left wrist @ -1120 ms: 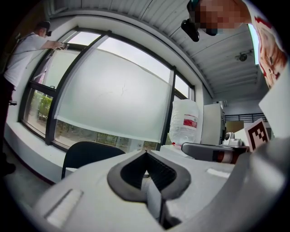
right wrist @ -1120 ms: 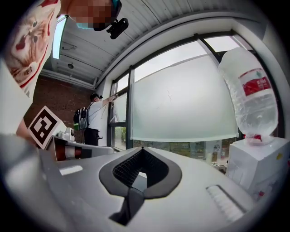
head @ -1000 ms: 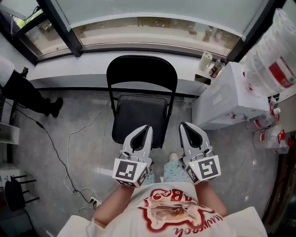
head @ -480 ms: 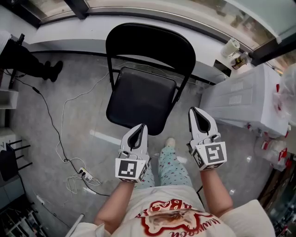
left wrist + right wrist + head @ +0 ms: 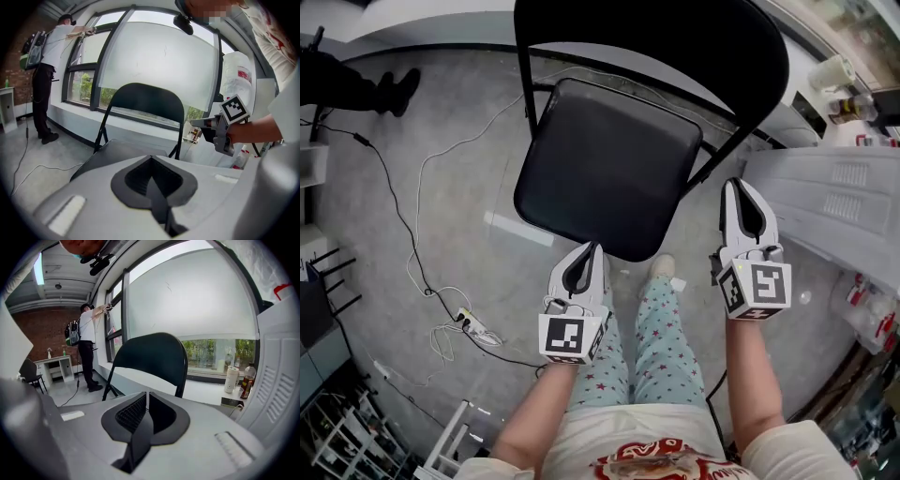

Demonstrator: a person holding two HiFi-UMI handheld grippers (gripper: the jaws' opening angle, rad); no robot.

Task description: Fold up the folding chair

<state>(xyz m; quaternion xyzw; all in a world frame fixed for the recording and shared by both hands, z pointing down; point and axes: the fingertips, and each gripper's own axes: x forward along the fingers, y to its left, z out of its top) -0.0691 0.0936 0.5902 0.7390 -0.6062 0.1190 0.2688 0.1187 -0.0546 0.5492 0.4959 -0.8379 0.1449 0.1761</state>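
Note:
The black folding chair stands unfolded on the grey floor, its seat (image 5: 609, 173) below its rounded backrest (image 5: 675, 37). My left gripper (image 5: 592, 247) is shut, with its tips just off the seat's near edge and touching nothing. My right gripper (image 5: 739, 184) hovers beside the seat's right edge, near the frame tube. Its jaws have just been opening to a thin slit, with nothing between them. In the left gripper view the left gripper (image 5: 151, 158) points at the seat (image 5: 105, 152) and backrest (image 5: 145, 101). The right gripper (image 5: 146, 393) faces the backrest (image 5: 150, 355).
A white cable (image 5: 422, 225) and a power strip (image 5: 473, 323) lie on the floor at left. A white appliance (image 5: 834, 202) stands close to the chair's right. A cup and a bottle (image 5: 236, 378) sit on the sill. Another person (image 5: 47, 65) works at the window.
Both grippers have sunk toward the chair. The left now sits at the seat's near edge and the right beside its right side. The chair fills more of the head view.

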